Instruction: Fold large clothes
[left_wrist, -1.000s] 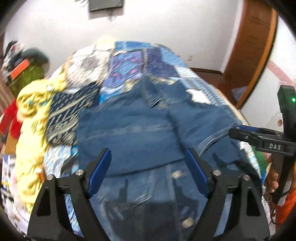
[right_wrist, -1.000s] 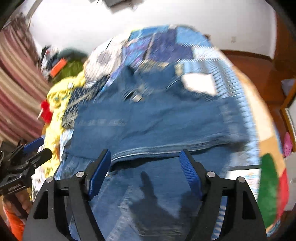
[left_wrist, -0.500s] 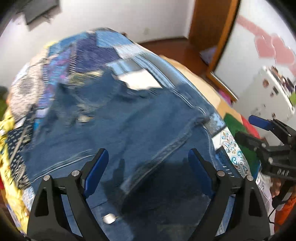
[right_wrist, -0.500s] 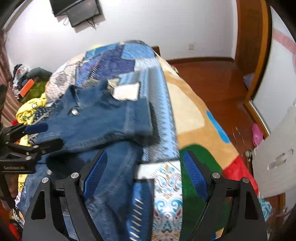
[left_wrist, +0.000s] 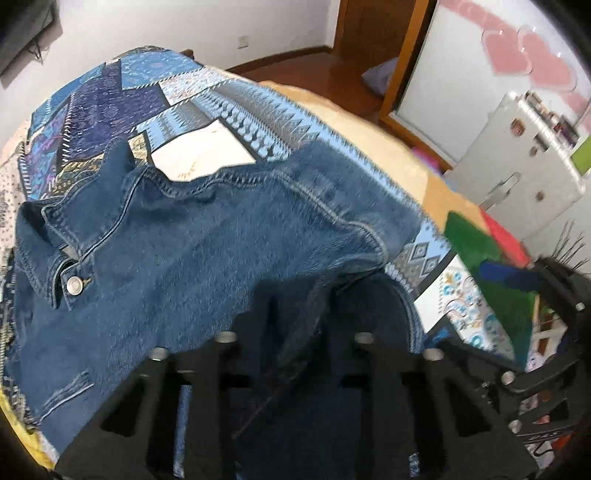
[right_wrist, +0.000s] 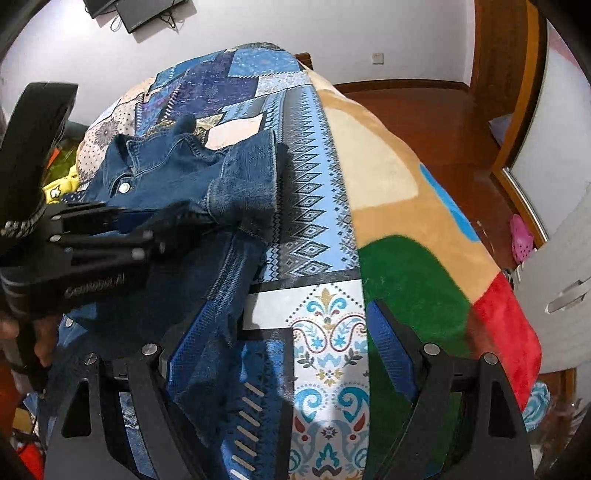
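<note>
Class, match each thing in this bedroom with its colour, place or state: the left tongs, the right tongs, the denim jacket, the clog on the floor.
Things:
1. left tongs
2. right tongs
3. denim jacket
4. clog

Colour, place or state:
a. pink
b. open
c. lying on the patchwork bedspread
d. shut on cloth

Pairs: 1-d, 2-b, 3-c, 4-a.

Note: the left tongs have just been closing, with the jacket's denim between them.

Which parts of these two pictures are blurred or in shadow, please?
Left wrist view: the left tool is smeared and dark, casting shadow on the jacket. Right wrist view: sharper; only that tool blurs, the right tool crisp.
</note>
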